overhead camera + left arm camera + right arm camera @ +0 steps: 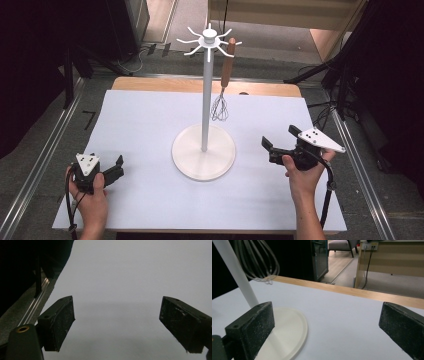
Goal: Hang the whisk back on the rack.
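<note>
whisk (223, 85): wooden handle, hangs wires-down from hook | rack (204, 150): white, upright, table centre

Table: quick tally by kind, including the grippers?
White hanging stand: 1
Whisk with wooden handle, hanging from the stand: 1
Handheld grippers: 2, left gripper and right gripper, both with jaws open and holding nothing
Total: 4

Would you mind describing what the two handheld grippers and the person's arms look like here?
Both the left gripper and the right gripper are black, with two blocky jaws whose flat pads look scuffed. Each carries a pale three-cornered plate dotted with small holes, and trails a black cable. The forearms are bare, with no sleeves showing.
</note>
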